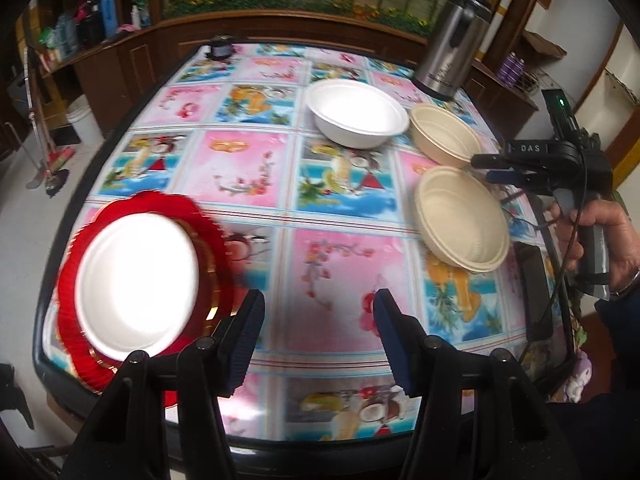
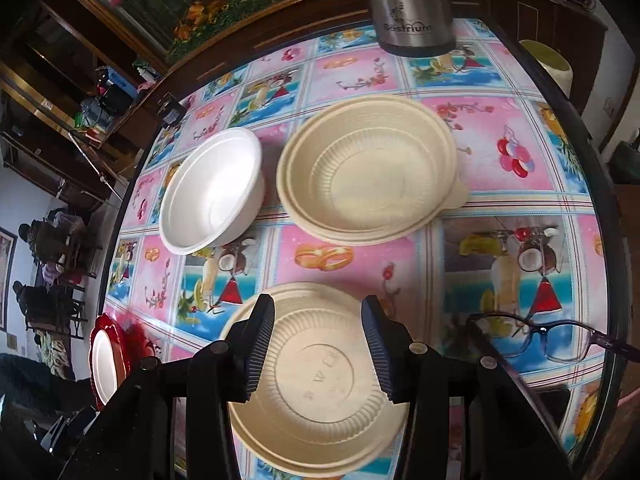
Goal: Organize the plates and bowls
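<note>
On the patterned table (image 1: pixel 248 168), a white plate (image 1: pixel 136 280) lies on a red scalloped plate (image 1: pixel 160 208) at the near left. A white bowl (image 1: pixel 358 112) (image 2: pixel 212 192) and a beige bowl (image 1: pixel 444 136) (image 2: pixel 366 168) stand side by side further back. A second beige bowl (image 1: pixel 460 216) (image 2: pixel 316 380) sits nearer on the right. My left gripper (image 1: pixel 320 320) hangs open over bare cloth, just right of the red plate. My right gripper (image 2: pixel 320 332) (image 1: pixel 490 170) is open above the nearer beige bowl, with nothing pinched between its pads.
A steel thermos (image 1: pixel 452 40) (image 2: pixel 412 4) stands at the far right corner. Dark-framed glasses (image 2: pixel 532 336) lie near the right edge. A flat dark device (image 1: pixel 536 292) rests by that edge. A small dark object (image 1: pixel 219 48) sits at the far edge.
</note>
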